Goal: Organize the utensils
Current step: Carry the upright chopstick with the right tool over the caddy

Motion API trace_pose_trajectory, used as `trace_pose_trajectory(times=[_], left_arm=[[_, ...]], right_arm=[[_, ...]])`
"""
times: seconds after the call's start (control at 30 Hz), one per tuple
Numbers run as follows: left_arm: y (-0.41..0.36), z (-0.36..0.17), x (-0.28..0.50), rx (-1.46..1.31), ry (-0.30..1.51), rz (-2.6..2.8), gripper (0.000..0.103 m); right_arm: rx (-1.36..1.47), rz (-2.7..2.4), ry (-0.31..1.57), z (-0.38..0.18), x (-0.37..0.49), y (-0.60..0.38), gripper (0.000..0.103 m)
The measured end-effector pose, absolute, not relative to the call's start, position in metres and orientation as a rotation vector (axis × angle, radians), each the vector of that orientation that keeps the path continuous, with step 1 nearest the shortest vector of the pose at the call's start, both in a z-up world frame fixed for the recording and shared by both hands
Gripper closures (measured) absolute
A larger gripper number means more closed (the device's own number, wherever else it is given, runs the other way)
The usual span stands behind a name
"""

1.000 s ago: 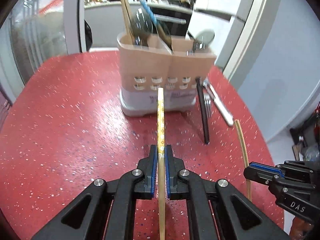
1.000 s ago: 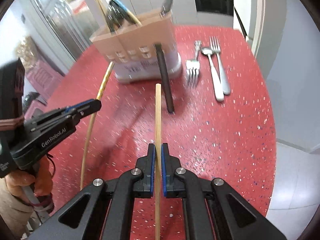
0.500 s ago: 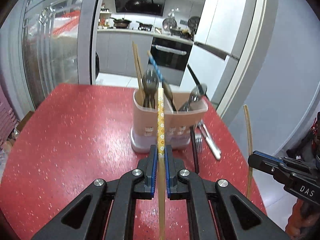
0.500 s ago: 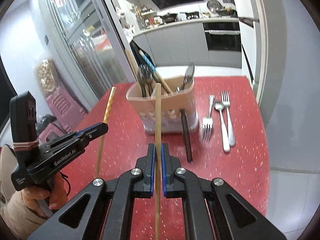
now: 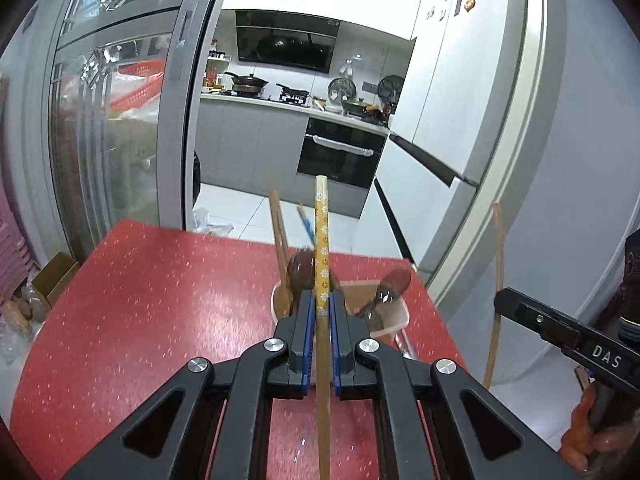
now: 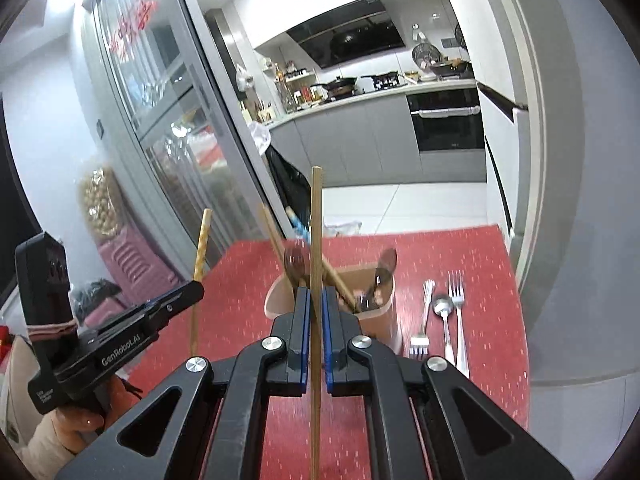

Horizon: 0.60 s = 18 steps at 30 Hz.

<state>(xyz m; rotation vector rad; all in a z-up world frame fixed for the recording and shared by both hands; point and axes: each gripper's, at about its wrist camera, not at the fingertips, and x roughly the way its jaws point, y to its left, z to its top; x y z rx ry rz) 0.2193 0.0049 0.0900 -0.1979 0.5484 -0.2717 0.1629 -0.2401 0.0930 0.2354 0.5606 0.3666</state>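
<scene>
My left gripper (image 5: 321, 300) is shut on a flower-patterned chopstick (image 5: 321, 240) that points up and forward. My right gripper (image 6: 315, 296) is shut on a plain wooden chopstick (image 6: 316, 224), held the same way. Both hang above the red table (image 5: 140, 300), short of the beige utensil holder (image 6: 376, 316). The holder has chopsticks, spoons and a blue-handled piece standing in it. In the left wrist view the right gripper (image 5: 504, 300) shows at the right with its chopstick (image 5: 496, 280). In the right wrist view the left gripper (image 6: 192, 292) shows at the left with its chopstick (image 6: 200, 256).
Right of the holder, two forks (image 6: 458, 312) and a spoon (image 6: 442, 312) lie on the table. A glass sliding door (image 5: 100, 140) stands to the left, a white fridge (image 5: 460, 100) to the right, and a kitchen counter beyond the table's far edge.
Both grippers have risen with their chopsticks and tilted up. The holder has dropped low in both views, and the kitchen behind fills the upper part.
</scene>
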Motion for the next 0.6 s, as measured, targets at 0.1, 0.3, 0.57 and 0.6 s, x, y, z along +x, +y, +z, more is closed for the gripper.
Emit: trace_pose_trajectory(times=[0.1,0.3,0.57,0.6], left_arm=[[0.001,0.097,0.234,-0.193,0.529,-0.268,0.073],[-0.004,0.11,0.271,-0.21,0.491,-0.262,0.073],[-0.011,0.107,0.313,-0.21,0.462,-0.255,0.073],[-0.01,0.105,0.319,-0.218,0.463,-0.254,0.073]], right_arm=[[0.232,0.361,0.534,0.103,0.18,-0.238,0.097],[0.228,0.342,0.489,0.111,0.216,-0.232,0.097],[0.195,0.326,0.45,0.104,0.259,-0.219,0.097],[0.191,0.325,0.446,0.102,0.263,-0.217,0.097]])
